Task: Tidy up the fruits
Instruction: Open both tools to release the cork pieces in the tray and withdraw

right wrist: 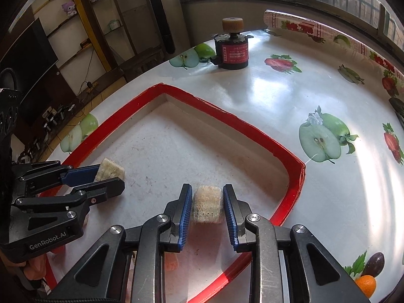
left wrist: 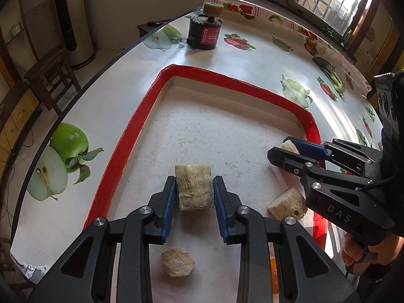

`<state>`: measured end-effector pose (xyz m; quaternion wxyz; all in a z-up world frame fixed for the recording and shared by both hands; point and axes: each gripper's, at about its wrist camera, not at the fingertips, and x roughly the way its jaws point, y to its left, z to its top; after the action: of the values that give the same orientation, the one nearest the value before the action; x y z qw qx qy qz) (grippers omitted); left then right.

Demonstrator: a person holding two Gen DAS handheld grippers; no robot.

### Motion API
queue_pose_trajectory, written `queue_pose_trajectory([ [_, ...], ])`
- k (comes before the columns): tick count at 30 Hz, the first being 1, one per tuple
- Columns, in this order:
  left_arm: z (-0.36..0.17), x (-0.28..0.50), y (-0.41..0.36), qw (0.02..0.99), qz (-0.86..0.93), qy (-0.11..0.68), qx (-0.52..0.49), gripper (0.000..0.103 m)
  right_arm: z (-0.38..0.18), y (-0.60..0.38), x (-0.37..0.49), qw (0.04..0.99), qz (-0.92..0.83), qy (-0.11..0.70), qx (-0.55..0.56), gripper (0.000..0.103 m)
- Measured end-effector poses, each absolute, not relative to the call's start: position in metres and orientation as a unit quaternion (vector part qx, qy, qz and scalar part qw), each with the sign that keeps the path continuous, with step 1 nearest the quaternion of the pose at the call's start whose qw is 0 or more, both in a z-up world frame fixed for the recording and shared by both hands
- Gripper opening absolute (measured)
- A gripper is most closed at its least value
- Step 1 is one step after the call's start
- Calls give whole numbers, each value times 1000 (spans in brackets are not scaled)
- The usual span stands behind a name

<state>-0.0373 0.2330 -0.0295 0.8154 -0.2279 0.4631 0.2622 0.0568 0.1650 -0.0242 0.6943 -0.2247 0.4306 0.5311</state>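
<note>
A pale fibrous chunk (left wrist: 194,192) sits between the blue pads of my left gripper (left wrist: 194,180), which is shut on it just above the floor of the red-rimmed tray (left wrist: 121,151). To its right, my right gripper (left wrist: 280,147) is shut on a second pale chunk (left wrist: 290,147) near the tray's right rim. The right wrist view shows that chunk (right wrist: 207,207) pinched between the right gripper's (right wrist: 207,188) pads, low over the tray (right wrist: 290,166). There the left gripper (right wrist: 111,175) and its chunk (right wrist: 111,168) appear at the left.
Two more pale chunks lie loose in the tray, one (left wrist: 287,204) at the right, one (left wrist: 176,262) under my left gripper. A black cylinder with a tan wheel on top (right wrist: 232,55) stands on the fruit-print tablecloth (right wrist: 315,96) beyond the tray. A wooden stool (left wrist: 50,75) stands left of the table.
</note>
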Motion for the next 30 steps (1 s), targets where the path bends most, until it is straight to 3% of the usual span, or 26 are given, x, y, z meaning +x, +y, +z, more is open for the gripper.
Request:
queue_pose_trajectory([
  [4, -28, -38, 231, 809, 276, 469, -223, 34, -21, 160, 58, 697, 531, 429, -218, 40],
  [9, -22, -48, 228, 809, 283, 461, -229, 39, -7, 145, 58, 705, 534, 421, -202, 42],
  [13, -13, -54, 222, 813, 287, 451, -229, 52, 9, 126, 56, 716, 533, 410, -186, 45],
  [30, 19, -62, 171, 837, 263, 427, -219, 52, 41, 4, 54, 750, 511, 398, -132, 49],
])
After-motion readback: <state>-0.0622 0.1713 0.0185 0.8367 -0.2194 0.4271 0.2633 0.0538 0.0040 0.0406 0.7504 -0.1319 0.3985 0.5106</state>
